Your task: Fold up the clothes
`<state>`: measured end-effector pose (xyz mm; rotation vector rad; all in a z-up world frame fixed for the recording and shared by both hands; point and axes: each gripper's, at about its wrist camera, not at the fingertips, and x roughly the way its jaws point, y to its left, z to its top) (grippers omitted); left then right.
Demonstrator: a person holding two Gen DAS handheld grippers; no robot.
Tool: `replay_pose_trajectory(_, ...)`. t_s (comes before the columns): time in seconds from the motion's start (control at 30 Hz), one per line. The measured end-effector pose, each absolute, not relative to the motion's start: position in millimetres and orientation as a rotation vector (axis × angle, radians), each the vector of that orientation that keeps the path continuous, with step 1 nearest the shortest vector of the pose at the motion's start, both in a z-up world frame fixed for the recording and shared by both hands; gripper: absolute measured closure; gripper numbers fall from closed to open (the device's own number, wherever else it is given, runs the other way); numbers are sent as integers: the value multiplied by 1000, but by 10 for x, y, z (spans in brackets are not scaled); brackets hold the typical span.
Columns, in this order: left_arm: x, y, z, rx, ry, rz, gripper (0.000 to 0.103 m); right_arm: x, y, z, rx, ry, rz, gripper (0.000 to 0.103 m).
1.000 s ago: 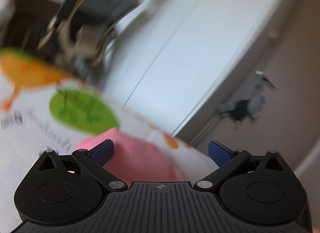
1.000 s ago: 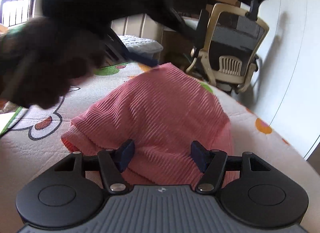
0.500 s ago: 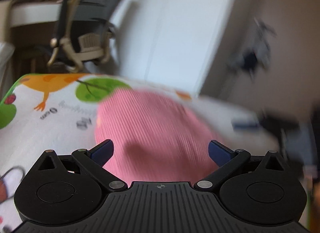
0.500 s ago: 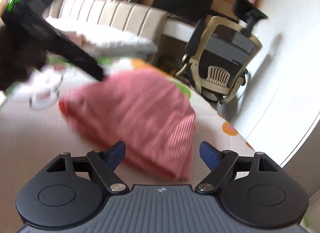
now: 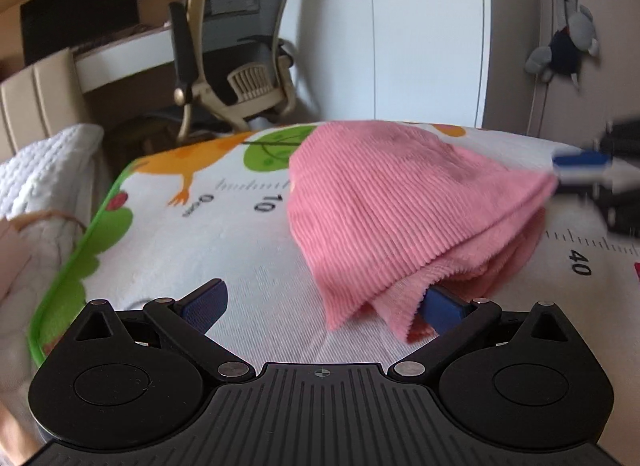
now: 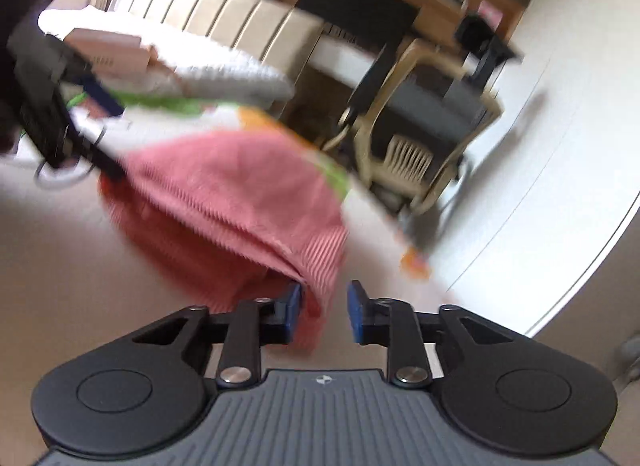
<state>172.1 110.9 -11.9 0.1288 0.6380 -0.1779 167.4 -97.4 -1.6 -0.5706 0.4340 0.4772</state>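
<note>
The pink ribbed garment point(image 5: 404, 201) lies folded in soft layers on a bed covered by a white printed mat point(image 5: 224, 234), its lower edges splayed open toward the left tongs point(image 5: 323, 304). Those tongs stand wide apart and grip nothing; the right-hand blue pad sits just under the garment's loose front corner, while the left-hand pad point(image 5: 205, 300) rests over bare mat with free room around it. To the left of these tongs the mat ends in a green border point(image 5: 76, 262), beyond which a white knitted blanket point(image 5: 44, 169) bunches up. Ahead of them, past the garment, the mat's far edge drops off toward a beige mesh office chair point(image 5: 236, 61) and a pale wardrobe door. The right tongs point(image 6: 323, 312) are narrowly parted, with a hanging corner of the garment point(image 6: 248, 201) dipping between the pads; the view is blurred, so whether the pads press the cloth cannot be told. From the left wrist they show as a blurred blue pad at the garment's right edge. The fabric is a fine corduroy-like rib with a fuzzy inner face, rounded on top and pointed at the nearest corners. The mat is smooth, with cartoon shapes and a ruler scale, and lies open to the left of the garment.
</note>
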Motion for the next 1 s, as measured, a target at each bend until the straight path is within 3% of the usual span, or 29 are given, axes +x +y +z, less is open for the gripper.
replay_pose_trajectory(0.17, 1676, 1083, -170, 124, 660, -228, 0, 1563, -921, -128, -577, 452, 532, 68)
replay_pose_trajectory(0.37, 1612, 1092, -175, 110, 639, -177, 0, 1451, -530, -158, -613, 433, 691, 68)
replay_pose_trajectory(0.57, 1558, 1269, -21, 19, 593, -145, 0, 1770, -538, -107, -308, 641, 697, 68)
replay_pose_trajectory(0.8, 1433, 1149, -44, 11, 595, -287, 0, 1998, -805, -154, -145, 675, 591, 66)
replay_pose_trajectory(0.87, 1446, 1072, -74, 21, 602, -299, 0, 2046, -815, -139, -111, 656, 599, 74)
replay_pose_trajectory(0.9, 1451, 1048, -73, 23, 603, -298, 0, 2054, -821, -106, -100, 637, 602, 90)
replay_pose_trajectory(1.0, 1441, 1015, -65, 26, 603, -303, 0, 1998, -843, 121, -99, 529, 607, 93)
